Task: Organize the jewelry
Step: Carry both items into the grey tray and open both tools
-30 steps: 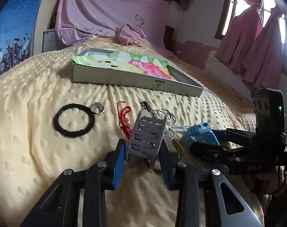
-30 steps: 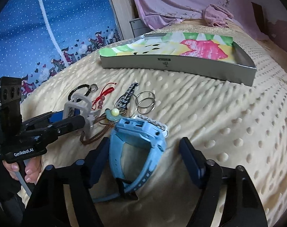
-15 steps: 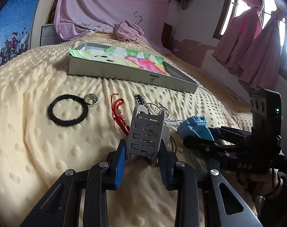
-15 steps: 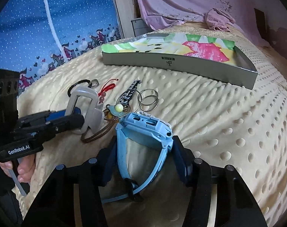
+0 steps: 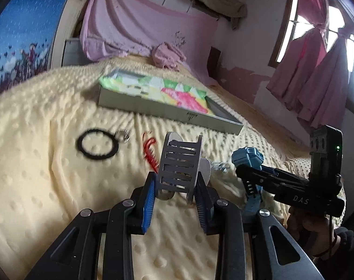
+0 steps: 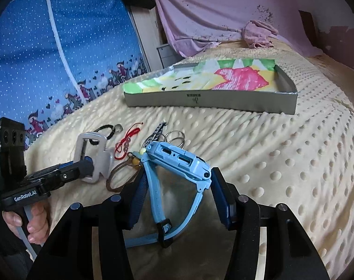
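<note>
Left gripper: the left gripper [image 5: 175, 186] stood closed on a grey slotted plastic watch band [image 5: 179, 165], its blue pads pressed against the band's two sides; the band stood upright between them, above the bedspread.
Right gripper: the right gripper [image 6: 177, 182] stood closed on a light blue plastic watch with buckled strap [image 6: 177, 163]; the watch body sat between the fingertips and the strap looped back toward the camera.
Surface: a pale yellow dotted fleece bedspread [image 6: 281, 163] carried all loose pieces.
Box: a shallow grey cardboard box lined with green, yellow and pink printed paper [image 6: 200, 98] lay farther up the bed, well apart from the pile.
Loose pieces, right wrist view: a red cord bracelet with beads [image 6: 128, 140], a black-and-white patterned hair clip [image 6: 157, 133], thin silver wire bangles [image 6: 175, 137] and a brown cord loop [image 6: 121, 175] lay close together, between the two grippers and the box.
Loose pieces, left wrist view: a black fabric hair tie [image 5: 97, 144] lay flat to the left, with a small silver ring [image 5: 123, 135] just beside it; blur hid whether they touched.
</note>
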Demonstrator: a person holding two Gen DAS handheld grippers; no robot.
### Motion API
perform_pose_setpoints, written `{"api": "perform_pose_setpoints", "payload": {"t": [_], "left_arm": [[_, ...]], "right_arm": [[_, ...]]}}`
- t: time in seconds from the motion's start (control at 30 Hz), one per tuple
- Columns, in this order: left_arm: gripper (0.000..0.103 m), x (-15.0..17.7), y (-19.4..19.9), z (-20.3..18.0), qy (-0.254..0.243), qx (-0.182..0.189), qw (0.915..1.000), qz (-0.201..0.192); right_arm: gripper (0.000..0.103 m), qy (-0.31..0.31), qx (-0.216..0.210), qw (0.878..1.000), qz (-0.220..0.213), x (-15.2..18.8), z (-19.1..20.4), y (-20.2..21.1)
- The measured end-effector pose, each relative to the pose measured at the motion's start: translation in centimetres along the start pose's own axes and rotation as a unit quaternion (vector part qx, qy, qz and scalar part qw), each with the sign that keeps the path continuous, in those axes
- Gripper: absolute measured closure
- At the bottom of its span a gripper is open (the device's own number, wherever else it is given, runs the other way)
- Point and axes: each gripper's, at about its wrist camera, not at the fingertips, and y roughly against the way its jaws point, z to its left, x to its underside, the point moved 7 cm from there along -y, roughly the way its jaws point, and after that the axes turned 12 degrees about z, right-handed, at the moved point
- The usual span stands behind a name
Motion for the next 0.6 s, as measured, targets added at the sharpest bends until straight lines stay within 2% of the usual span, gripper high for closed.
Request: {"api": "perform_pose_setpoints", "payload": {"t": [0.17, 0.33, 0.6], "left_arm": [[0.073, -2.6, 0.2, -1.2, -0.015, -0.007, 0.9997, -0.02], [0.073, -6.4, -0.1, -1.2, 0.003, -0.003, 0.9991, -0.041], [0.073, -12.9, -2.4, 0.3, 0.009, -0.029, 0.9976, -0.063]], "right_arm": [[0.055, -0.011, 0.003, 1.0, -0.009, -0.9, -0.4, 0.9], [0.057, -0.022, -0.003, 1.0, -0.022, -2.9, -1.0, 1.8], [0.058, -0.017, 0.008, 0.997, -0.07, -10.9, -2.6, 1.8]]}}
